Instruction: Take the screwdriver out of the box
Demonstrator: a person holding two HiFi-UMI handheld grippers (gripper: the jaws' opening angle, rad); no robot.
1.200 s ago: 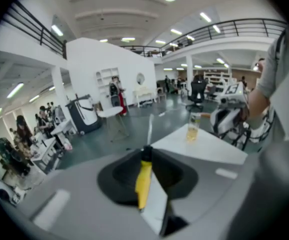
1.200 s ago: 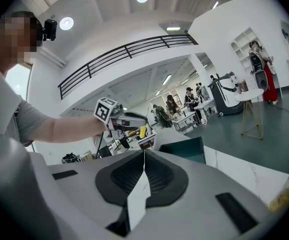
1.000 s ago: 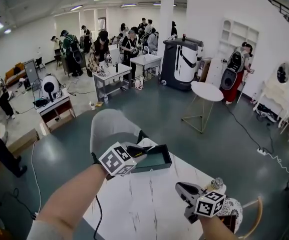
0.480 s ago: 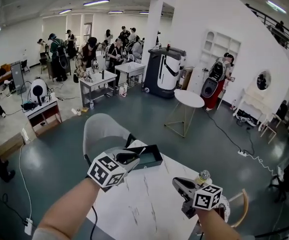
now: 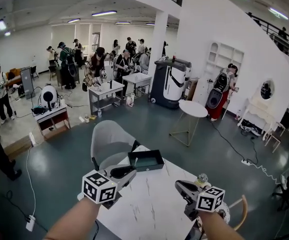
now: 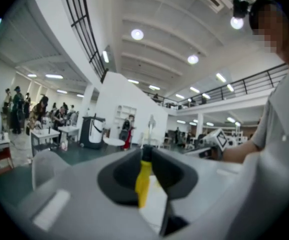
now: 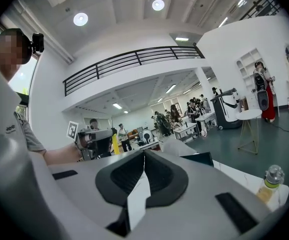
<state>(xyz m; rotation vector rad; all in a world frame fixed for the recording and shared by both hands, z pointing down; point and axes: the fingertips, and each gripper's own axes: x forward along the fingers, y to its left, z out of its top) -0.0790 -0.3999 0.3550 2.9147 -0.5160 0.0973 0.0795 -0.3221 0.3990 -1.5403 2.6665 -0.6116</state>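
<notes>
My left gripper [image 5: 132, 170] is held level above the white marble table [image 5: 149, 206], on the near side of the box and apart from it. It is shut on the screwdriver [image 6: 143, 180]: the yellow handle lies between the pads, and the black collar and thin metal shaft stick out past the tips. The yellow handle [image 7: 115, 144] also shows in the right gripper view. The dark open box [image 5: 146, 160] sits at the table's far edge; its inside looks bare. My right gripper [image 5: 180, 187] hovers over the table's right side, shut and holding nothing.
A grey chair [image 5: 110, 138] stands just behind the box. A small bottle [image 5: 202, 178] sits at the table's right edge beside my right gripper. Beyond are a round white side table [image 5: 194, 109], work benches and several people.
My left gripper has drawn back from over the box toward me and to the left, carrying the screwdriver and rolling a little. The right gripper has risen slightly.
</notes>
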